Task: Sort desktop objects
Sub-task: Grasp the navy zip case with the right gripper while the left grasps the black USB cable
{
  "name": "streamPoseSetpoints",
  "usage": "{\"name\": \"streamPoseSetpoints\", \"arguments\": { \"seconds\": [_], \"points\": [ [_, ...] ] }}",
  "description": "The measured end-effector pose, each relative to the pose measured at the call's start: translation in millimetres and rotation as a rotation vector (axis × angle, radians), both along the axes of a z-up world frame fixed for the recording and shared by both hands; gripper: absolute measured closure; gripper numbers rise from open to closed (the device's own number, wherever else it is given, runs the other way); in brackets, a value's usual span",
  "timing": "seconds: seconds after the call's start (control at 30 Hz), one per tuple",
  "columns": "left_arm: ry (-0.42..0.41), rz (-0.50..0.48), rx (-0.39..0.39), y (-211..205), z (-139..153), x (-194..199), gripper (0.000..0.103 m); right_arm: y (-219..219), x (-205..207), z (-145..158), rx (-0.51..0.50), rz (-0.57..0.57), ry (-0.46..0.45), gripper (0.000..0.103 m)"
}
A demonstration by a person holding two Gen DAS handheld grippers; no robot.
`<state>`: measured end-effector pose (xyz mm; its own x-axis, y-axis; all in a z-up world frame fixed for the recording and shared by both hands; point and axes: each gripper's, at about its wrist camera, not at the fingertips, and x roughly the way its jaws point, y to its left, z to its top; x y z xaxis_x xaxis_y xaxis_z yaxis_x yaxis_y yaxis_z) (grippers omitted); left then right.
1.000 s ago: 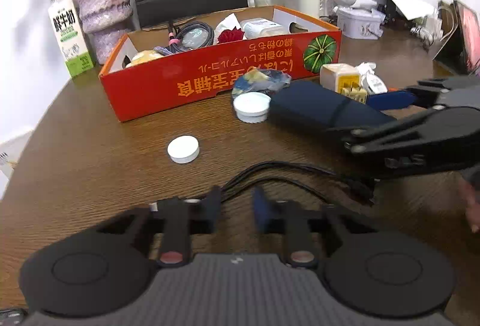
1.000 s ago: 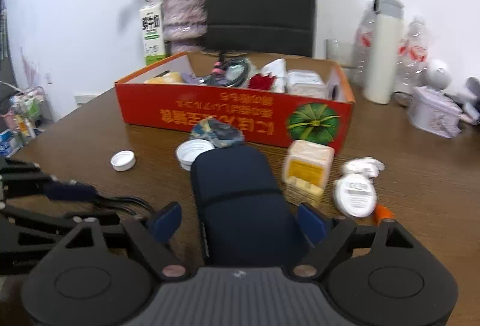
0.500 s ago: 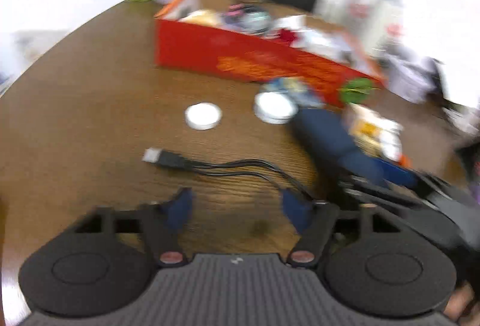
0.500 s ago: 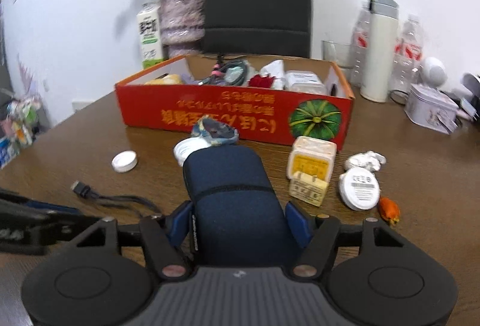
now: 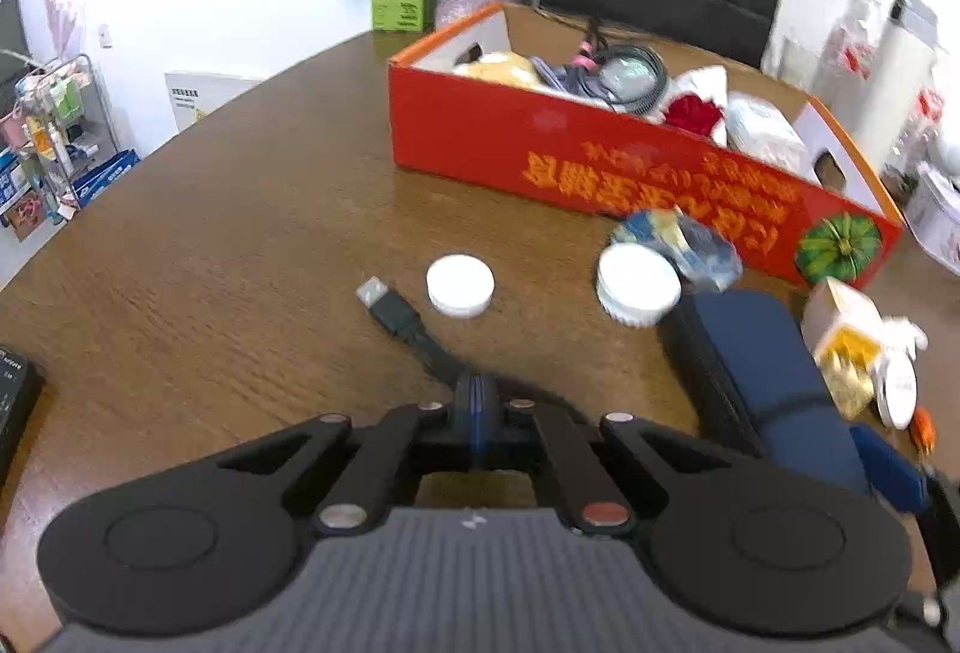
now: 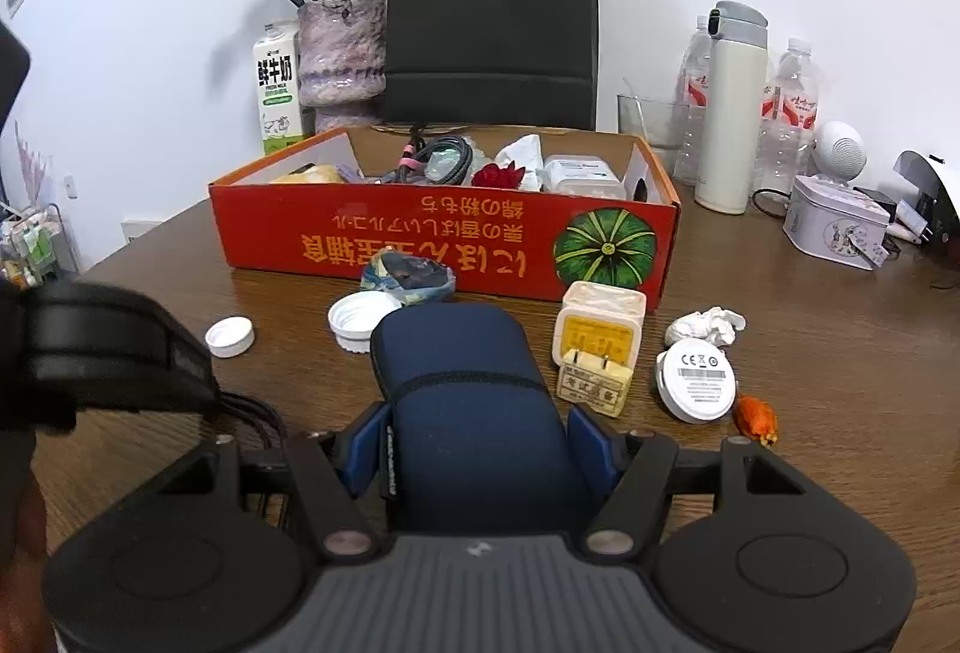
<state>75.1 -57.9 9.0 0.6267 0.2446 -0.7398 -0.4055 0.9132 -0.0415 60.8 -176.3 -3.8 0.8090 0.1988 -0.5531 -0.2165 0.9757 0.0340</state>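
My left gripper [image 5: 477,404] is shut on a black USB cable [image 5: 399,320] whose plug points away over the brown table [image 5: 240,209]. My right gripper [image 6: 477,437] is shut on a navy blue case [image 6: 462,383] that lies in front of the red cardboard box [image 6: 444,233]. The case also shows at the right of the left wrist view [image 5: 762,371]. The box [image 5: 600,161] holds cables, a red flower and white packets. The left gripper's body [image 6: 102,347] shows at the left of the right wrist view.
Two white caps [image 5: 459,285] [image 5: 637,284], a crumpled blue wrapper [image 6: 408,272], a yellow plug adapter [image 6: 597,347], a white round disc [image 6: 696,380], a paper ball [image 6: 708,324] and an orange scrap [image 6: 757,416] lie before the box. Vase, milk carton, black bag, bottles and tin stand behind.
My left gripper closed on the USB cable and swung its view left. My right gripper closed its fingers onto the navy case.
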Motion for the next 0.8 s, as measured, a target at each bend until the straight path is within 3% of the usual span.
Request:
{"name": "streamPoseSetpoints", "arguments": {
  "seconds": [0.1,0.23,0.5,0.6,0.67,0.73,0.8],
  "points": [
    [-0.054,-0.052,0.055,-10.4,10.5,-18.2,0.103,0.1,-0.4,0.3,0.004,0.004,-0.001,0.040],
    [-0.127,-0.115,0.065,-12.1,35.1,-38.4,0.103,-7.6,-0.1,3.1,0.057,0.007,0.000,0.042],
    [-0.244,-0.150,-0.061,30.0,69.2,-80.5,0.103,-22.2,0.8,8.2,0.152,-0.018,-0.007,0.049],
    [-0.201,-0.204,-0.113,45.8,61.3,-72.5,0.100,-17.5,-2.3,8.8,0.130,-0.003,-0.030,0.054],
    [-0.180,-0.180,-0.137,52.1,49.8,-57.4,0.098,-14.9,-6.8,11.5,0.120,0.017,-0.062,0.068],
    [-0.147,-0.192,-0.144,53.5,34.4,-32.5,0.087,-10.4,-11.2,13.7,0.092,0.034,-0.099,0.070],
    [-0.110,-0.173,-0.131,53.3,17.0,-8.1,0.049,-5.6,-12.3,12.7,0.061,0.049,-0.108,0.070]
  ]
}}
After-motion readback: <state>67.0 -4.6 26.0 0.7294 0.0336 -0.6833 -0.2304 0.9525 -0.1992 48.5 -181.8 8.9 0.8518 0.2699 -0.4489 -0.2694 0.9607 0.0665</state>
